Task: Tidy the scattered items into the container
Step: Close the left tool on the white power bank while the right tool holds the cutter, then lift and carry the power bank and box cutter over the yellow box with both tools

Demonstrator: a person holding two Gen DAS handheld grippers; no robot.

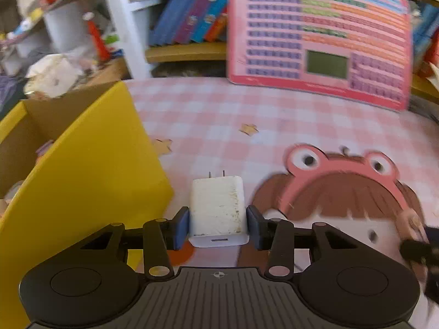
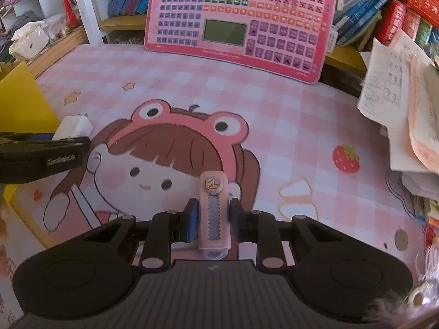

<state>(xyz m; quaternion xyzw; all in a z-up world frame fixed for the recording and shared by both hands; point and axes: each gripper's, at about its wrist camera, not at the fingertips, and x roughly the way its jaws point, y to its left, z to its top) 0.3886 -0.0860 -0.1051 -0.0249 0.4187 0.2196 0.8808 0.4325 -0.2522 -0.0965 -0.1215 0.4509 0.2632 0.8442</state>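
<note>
While left fingers [image 1: 184, 226] clamp the charger [image 1: 218, 211], right fingers [image 2: 192, 220] pinch the eraser [image 2: 213, 211].

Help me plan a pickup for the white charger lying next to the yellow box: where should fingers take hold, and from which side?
Grip the white charger across its two flat long sides, coming from the USB-port end, prongs pointing away. Those sides are parallel and broad, so pads sit flush. The left gripper already does this: its pads press on either side near the port end. The yellow box sits close on the left, so approaching from there looks cramped.
</note>
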